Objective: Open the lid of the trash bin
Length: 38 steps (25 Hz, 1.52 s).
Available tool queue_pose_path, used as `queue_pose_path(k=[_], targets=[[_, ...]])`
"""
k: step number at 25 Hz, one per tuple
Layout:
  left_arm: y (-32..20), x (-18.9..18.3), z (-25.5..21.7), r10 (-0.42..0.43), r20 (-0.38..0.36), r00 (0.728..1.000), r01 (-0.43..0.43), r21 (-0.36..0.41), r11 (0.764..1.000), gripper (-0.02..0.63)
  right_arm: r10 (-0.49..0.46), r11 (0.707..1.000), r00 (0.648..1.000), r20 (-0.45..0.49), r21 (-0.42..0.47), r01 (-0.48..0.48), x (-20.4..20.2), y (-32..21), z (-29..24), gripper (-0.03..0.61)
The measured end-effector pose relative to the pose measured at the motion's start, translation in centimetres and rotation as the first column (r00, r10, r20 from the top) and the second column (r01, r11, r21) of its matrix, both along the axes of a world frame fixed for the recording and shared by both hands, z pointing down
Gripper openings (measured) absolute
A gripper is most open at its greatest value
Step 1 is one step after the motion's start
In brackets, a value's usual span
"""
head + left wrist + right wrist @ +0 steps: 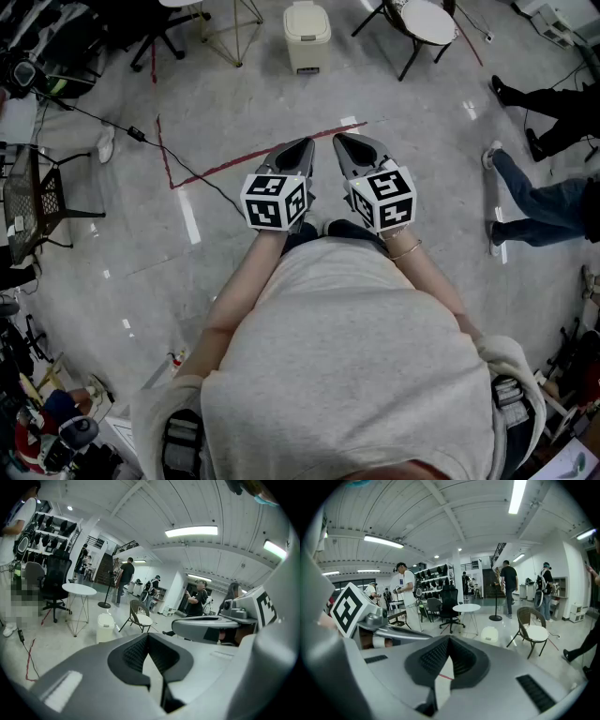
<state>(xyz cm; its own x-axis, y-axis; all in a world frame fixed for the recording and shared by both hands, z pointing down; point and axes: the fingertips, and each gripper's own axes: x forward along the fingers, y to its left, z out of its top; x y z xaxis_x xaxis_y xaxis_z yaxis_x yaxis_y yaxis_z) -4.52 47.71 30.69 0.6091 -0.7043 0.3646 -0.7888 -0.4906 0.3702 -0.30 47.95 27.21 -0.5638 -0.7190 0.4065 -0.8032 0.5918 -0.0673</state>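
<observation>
Left gripper point(304, 148) and right gripper point(343, 142) are held shut, empty; the trash bin point(307, 42) is seen well ahead, lid point(307, 19) unopened.

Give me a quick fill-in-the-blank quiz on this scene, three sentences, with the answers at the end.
1. The lid of the trash bin is ____.
2. The left gripper and the right gripper each hold ____.
3. The tape line on the floor is ____ in colour.
Missing words: closed; nothing; red.
</observation>
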Motion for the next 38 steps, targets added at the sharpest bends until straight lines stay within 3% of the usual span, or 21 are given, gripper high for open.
queue_pose_path(k=[13, 21, 27, 33, 38], targets=[[-0.6, 0.2, -0.3, 0.002, 0.010, 1.000, -0.003, 0.019, 1.000, 0.006, 0.020, 1.000, 1.000, -0.006, 0.021, -0.020, 0.6, -0.5, -0.5, 0.006], [-0.4, -0.4, -1.2, 0.036, -0.088, 0.995, -0.032, 0.045, 0.998, 0.006, 0.026, 1.000, 0.997, 0.075, 0.006, -0.027, 0.1, -0.1, -0.6, 0.006], [-0.8, -1.0, -0.1, 0.040, -0.077, 0.996, -0.039, 0.015, 0.999, 0.006, 0.082, 0.997, 0.995, 0.060, -0.017, -0.081, 1.0, -1.0, 0.2, 0.006], [-4.7, -1.2, 0.6, 0.016, -0.064, 0.998, -0.016, 0.001, 1.000, 0.006, 0.046, 0.999, 0.998, 0.035, -0.020, -0.045, 0.5, -3.8, 1.2, 0.006], [-9.9, -0.9, 1.3, 0.007, -0.059, 0.998, -0.007, 0.003, 1.000, 0.006, 0.019, 1.000, 0.999, 0.035, -0.014, -0.018, 0.8, -9.8, 1.7, 0.006]])
